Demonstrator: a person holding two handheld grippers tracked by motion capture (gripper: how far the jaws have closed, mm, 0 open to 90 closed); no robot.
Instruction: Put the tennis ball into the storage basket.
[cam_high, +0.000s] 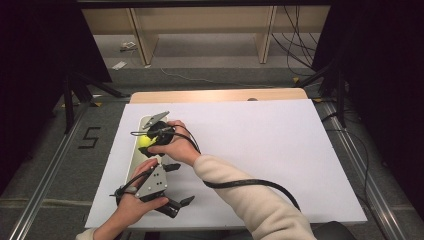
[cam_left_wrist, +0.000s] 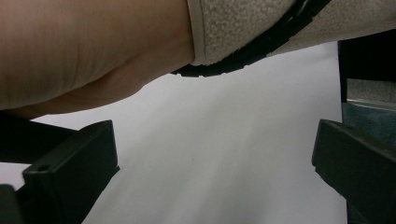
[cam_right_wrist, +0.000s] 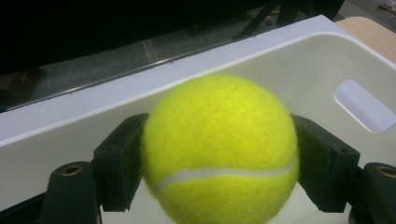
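One ball (cam_right_wrist: 219, 149) is clamped in the right tool (cam_high: 150, 138), held just above the bin (cam_right_wrist: 322, 60), so the pickup looks done and the drop remains, while the left tool (cam_high: 177, 205) waits near the bin, jaws apart and empty.

A white board (cam_high: 260, 150) is laid over a wooden table (cam_high: 220, 95), whose far edge is left uncovered. Near the board's left side, a narrow pale tray (cam_high: 136, 155) is set lengthwise, running from near to far. Over the tray, the right gripper (cam_high: 144, 145) is held by a hand reaching across from the right, and a yellow-green tennis ball (cam_high: 144, 141) is seen at its jaws. The left gripper (cam_high: 179, 206) is held at the near left, with its jaws spread apart and pointed right. A black cable (cam_high: 250, 184) is draped over the cream sleeve (cam_high: 250, 205).
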